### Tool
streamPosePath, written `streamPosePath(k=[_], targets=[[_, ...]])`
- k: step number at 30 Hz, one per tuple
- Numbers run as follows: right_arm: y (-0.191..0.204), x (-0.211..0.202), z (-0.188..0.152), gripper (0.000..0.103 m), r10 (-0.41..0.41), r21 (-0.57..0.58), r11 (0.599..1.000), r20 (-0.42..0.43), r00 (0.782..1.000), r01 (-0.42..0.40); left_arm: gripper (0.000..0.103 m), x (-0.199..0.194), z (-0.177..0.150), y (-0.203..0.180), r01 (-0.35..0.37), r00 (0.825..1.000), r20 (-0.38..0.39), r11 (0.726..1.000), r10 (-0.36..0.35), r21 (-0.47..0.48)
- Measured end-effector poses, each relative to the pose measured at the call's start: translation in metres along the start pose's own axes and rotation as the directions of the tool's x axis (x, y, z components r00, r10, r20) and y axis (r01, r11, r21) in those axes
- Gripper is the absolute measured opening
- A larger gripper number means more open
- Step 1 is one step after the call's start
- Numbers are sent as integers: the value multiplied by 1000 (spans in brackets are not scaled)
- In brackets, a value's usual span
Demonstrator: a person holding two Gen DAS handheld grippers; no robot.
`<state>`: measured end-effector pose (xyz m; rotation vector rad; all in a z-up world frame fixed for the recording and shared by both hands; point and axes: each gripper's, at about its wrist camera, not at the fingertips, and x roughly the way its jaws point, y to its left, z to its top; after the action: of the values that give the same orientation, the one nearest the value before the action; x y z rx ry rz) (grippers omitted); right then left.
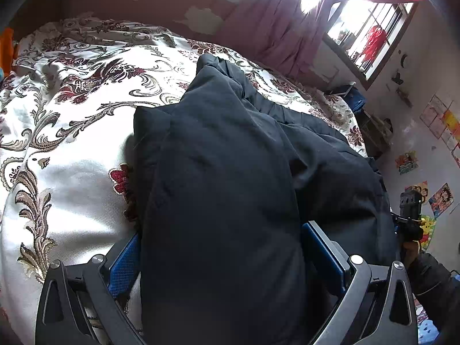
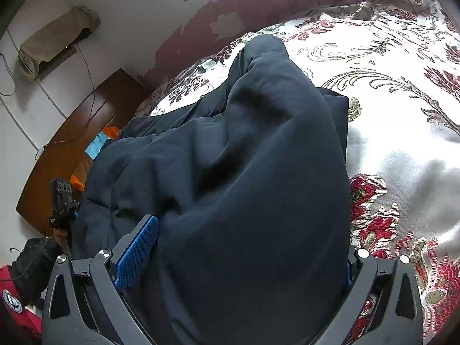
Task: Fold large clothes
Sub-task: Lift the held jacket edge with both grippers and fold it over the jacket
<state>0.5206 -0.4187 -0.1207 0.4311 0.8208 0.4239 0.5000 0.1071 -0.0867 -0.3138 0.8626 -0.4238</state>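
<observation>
A large dark navy padded garment (image 1: pixel 230 172) lies on a bed with a white floral cover (image 1: pixel 72 115). My left gripper (image 1: pixel 221 258) has a thick bunch of the garment between its blue pads (image 1: pixel 125 267), lifted off the bed. My right gripper (image 2: pixel 244 253) likewise has a thick bunch of the same garment (image 2: pixel 244 158) between its blue pads (image 2: pixel 138 250); its right pad is mostly hidden by cloth. Each gripper shows at the edge of the other's view, the right one (image 1: pixel 409 215) and the left one (image 2: pixel 61 201). The rest of the garment trails toward the far side of the bed.
The bed cover (image 2: pixel 402 115) spreads wide beside the garment. A purple curtain (image 1: pixel 273 28) and barred window (image 1: pixel 371 34) stand behind the bed. A wooden headboard (image 2: pixel 72 143) and orange and blue items (image 2: pixel 100 141) lie at the bed's edge.
</observation>
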Motion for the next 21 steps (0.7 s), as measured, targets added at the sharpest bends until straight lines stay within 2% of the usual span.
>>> streamPosePath(k=[4,8,10,12,14,17,18,21], targets=[[-3,0,7,102,-9,29,1000,-55,998,10,103,2,5,1,-1,1000,-31,1000,1,-6],[-5,2,17,102,-7,136,990,-105,994,21,103,6,15,1,6,994,-108,1000,-9,-28],[-5,0,19,102,28,200,980,-96,995,-8,103,7,20,2,16,989,-147,998,-24,-58],[-4,-3,17,102,51,216,976,-86,995,-32,102,8,22,0,20,983,-178,996,-34,-82],[-2,-5,13,102,42,216,976,-73,996,-25,102,9,24,-4,1,978,-208,995,-22,-98],[4,-6,4,88,-9,207,978,-64,998,22,99,10,22,-12,-45,977,-212,995,27,-85],[4,-8,2,80,-26,213,976,-61,998,38,98,10,21,-14,-53,977,-211,995,34,-82],[1,-14,-1,59,-24,258,965,-41,999,34,85,7,22,-13,-66,978,-204,991,41,-119]])
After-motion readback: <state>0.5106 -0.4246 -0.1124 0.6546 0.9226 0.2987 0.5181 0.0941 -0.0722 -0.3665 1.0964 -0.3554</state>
